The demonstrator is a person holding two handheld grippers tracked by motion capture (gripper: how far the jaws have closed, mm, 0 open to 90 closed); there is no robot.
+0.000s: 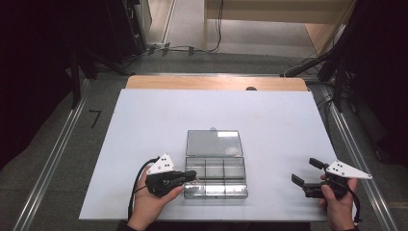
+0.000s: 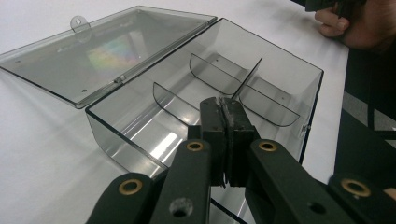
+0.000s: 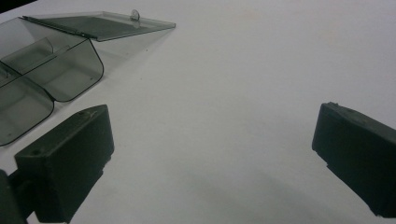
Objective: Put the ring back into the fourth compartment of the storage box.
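A smoky clear plastic organiser box (image 1: 215,195) lies near the front of the white table (image 1: 274,125), its lid (image 1: 214,142) folded flat behind it. Thin dividers (image 2: 175,100) split the empty base. My left gripper (image 1: 192,176) is shut, its tips (image 2: 225,103) over the box's left end, right at the end of a divider; I cannot tell whether they pinch it. My right gripper (image 1: 304,171) stands open, apart from the box at the front right. In the right gripper view the box (image 3: 70,70) and lid (image 3: 102,23) lie far left, with bare table between the jaws (image 3: 210,126).
The table's wooden back edge (image 1: 216,83) shows beyond the white top. Metal floor rails (image 1: 53,159) run along both sides, with dark stands and cables (image 1: 192,48) on the floor behind. A hand (image 2: 355,28) holding the right gripper shows past the box.
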